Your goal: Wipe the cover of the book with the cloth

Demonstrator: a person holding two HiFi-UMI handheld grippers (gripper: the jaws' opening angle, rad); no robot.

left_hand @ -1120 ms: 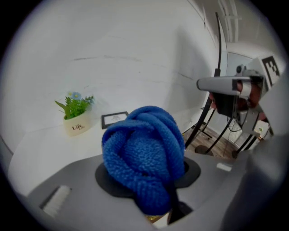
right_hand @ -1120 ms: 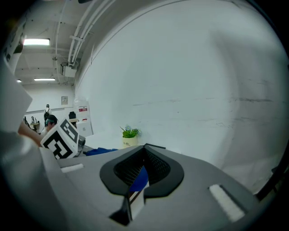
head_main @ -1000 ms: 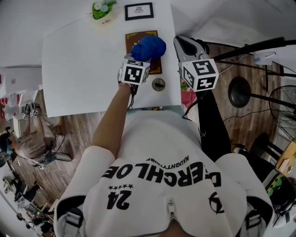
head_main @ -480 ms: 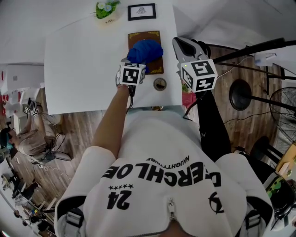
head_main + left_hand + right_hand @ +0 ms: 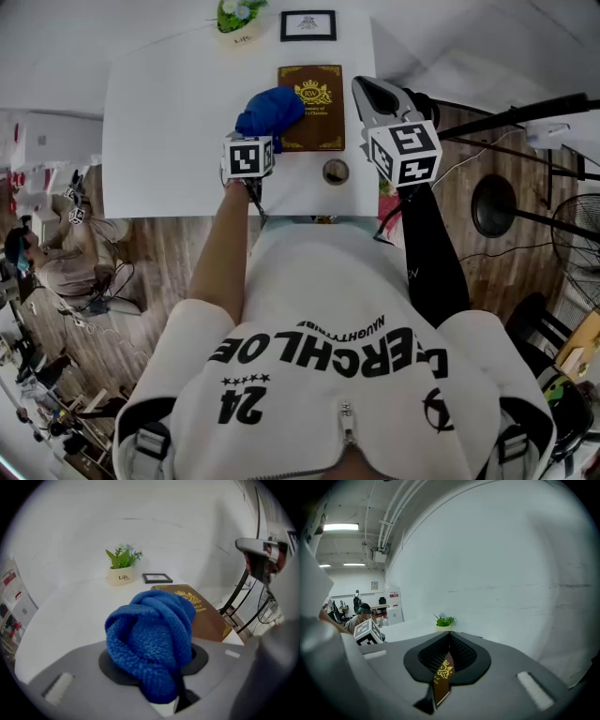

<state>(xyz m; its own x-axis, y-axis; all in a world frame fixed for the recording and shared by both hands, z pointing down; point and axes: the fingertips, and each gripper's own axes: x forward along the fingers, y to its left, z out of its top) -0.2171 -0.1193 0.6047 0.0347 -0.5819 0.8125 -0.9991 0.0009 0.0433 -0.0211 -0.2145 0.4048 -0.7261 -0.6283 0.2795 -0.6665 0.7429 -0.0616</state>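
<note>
A brown book [image 5: 315,105] with a gold crest lies flat near the table's far right; the left gripper view shows the book [image 5: 202,616] past the cloth. My left gripper [image 5: 262,129] is shut on a bunched blue cloth [image 5: 270,110], which rests at the book's left edge, mostly over the white table. In its own view the cloth [image 5: 151,639] fills the space between the jaws and hides them. My right gripper [image 5: 374,93] hangs shut and empty beside the book's right edge, off the table. A sliver of the book [image 5: 442,680] shows through its narrow jaw slit.
A small round object [image 5: 336,172] sits on the white table [image 5: 169,131] near its front edge, below the book. A potted plant [image 5: 238,15] and a black picture frame [image 5: 307,24] stand at the back edge. Black stands [image 5: 511,202] and cables lie on the floor to the right.
My left gripper has dragged the cloth leftward from the middle of the cover to the book's left edge, uncovering the gold crest. The right gripper has stayed in place.
</note>
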